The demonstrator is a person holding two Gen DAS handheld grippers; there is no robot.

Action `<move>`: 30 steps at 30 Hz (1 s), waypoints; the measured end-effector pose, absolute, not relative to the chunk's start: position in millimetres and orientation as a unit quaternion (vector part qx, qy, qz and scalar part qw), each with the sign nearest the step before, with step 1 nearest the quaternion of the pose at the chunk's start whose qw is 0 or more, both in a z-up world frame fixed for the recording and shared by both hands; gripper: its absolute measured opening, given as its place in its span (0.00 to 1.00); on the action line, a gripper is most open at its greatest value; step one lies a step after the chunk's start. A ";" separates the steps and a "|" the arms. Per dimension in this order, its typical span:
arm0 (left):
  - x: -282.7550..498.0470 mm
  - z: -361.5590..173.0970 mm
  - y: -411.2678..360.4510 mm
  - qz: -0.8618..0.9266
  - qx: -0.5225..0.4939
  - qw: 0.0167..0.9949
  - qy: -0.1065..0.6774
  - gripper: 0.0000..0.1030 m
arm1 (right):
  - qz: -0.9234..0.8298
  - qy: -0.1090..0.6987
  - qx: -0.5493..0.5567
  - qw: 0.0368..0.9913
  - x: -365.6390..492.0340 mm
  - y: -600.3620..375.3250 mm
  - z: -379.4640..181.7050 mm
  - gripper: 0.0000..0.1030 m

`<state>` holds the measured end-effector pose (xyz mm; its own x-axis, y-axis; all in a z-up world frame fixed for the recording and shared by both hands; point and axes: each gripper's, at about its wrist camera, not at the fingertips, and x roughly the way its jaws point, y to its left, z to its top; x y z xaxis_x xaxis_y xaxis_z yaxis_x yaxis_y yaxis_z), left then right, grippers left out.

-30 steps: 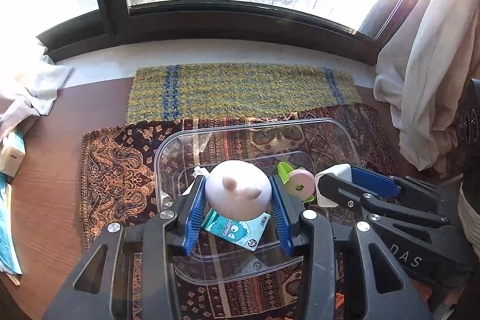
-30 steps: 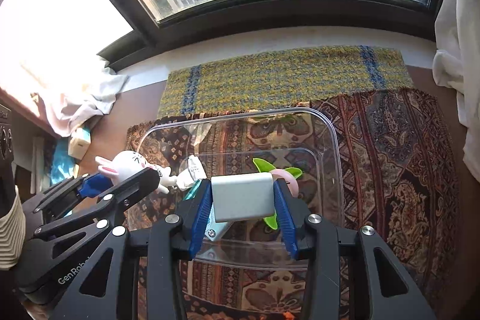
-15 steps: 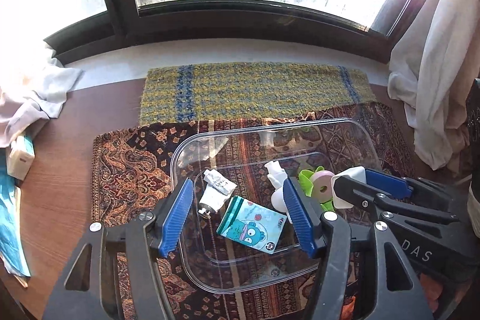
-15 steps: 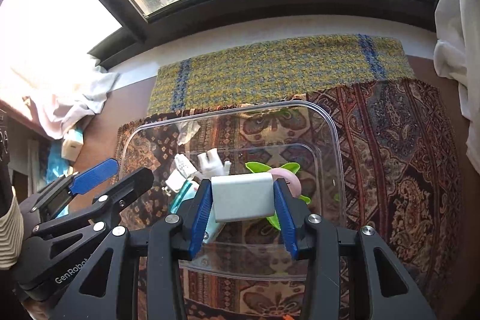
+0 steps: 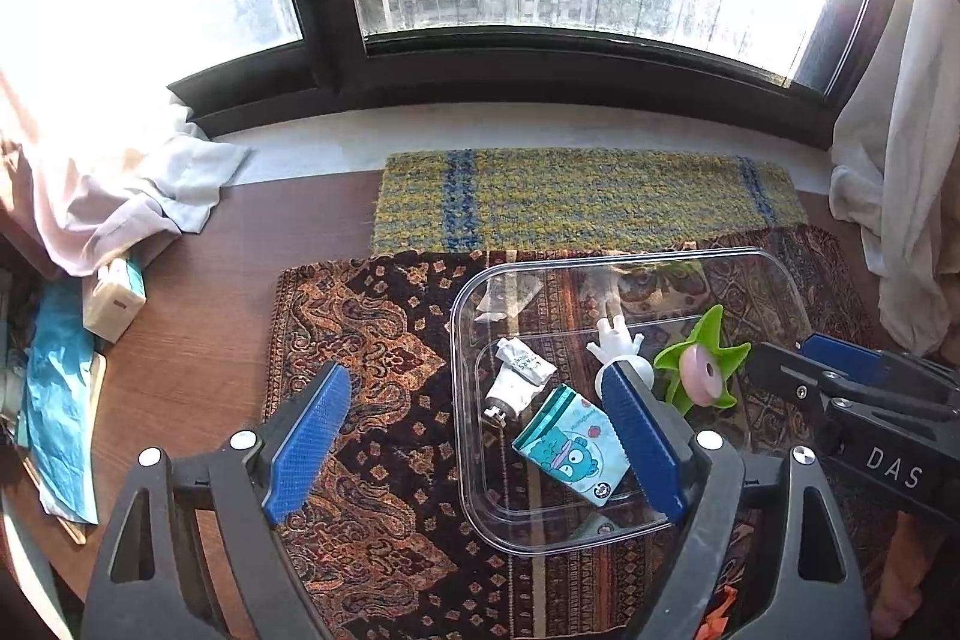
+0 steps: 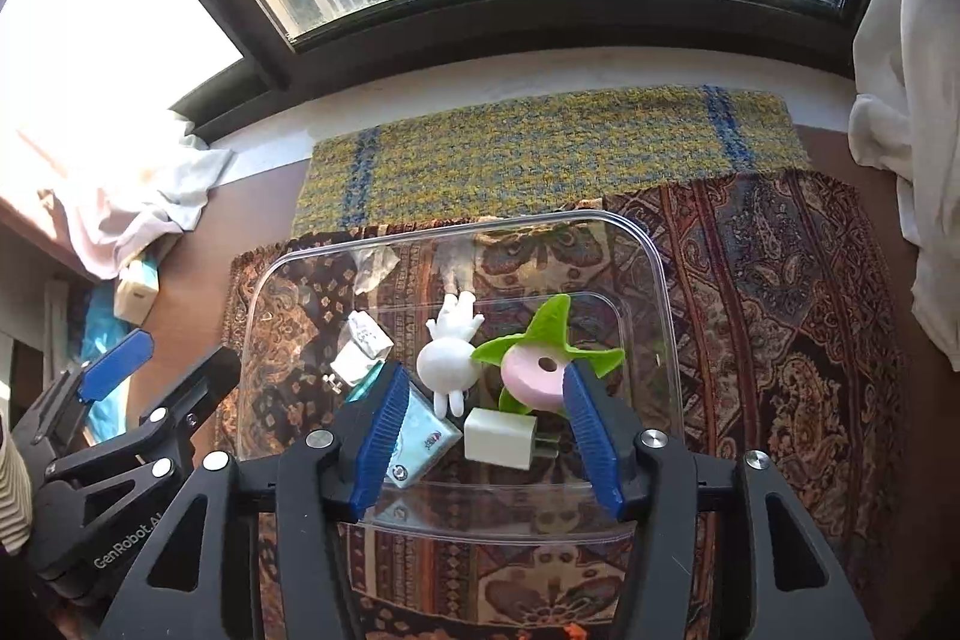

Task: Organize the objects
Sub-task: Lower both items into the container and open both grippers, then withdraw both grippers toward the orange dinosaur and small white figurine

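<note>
While both my grippers hang over the clear bin [image 6: 654,280], my left gripper [image 5: 474,436] is opening wide, holding nothing. My right gripper [image 6: 480,436] is opening too; the white charger [image 6: 501,437] lies untouched between its pads, near the bin's front edge.

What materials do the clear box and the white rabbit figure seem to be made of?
Clear box: probably thin hard plastic with a glossy finish; the patterned cloth shows through it and its rim catches highlights.
White rabbit figure: probably smooth moulded plastic or vinyl with a matte finish; it has an even surface and soft shading, though the material is uncertain.
</note>
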<state>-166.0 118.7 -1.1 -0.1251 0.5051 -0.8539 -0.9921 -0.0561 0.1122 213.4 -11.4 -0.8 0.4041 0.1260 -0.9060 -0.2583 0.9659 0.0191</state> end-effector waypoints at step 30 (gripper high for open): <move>-145.5 13.0 15.8 0.638 -0.320 0.597 0.366 0.88 | 0.096 0.505 -0.047 0.856 102.3 -29.9 26.4 0.53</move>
<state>-145.5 15.8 13.0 -0.0820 0.5280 -0.8453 -0.9962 -0.0197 0.0843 102.3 -29.9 26.4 0.4709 0.1162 -0.8745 -0.2121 0.9771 0.0156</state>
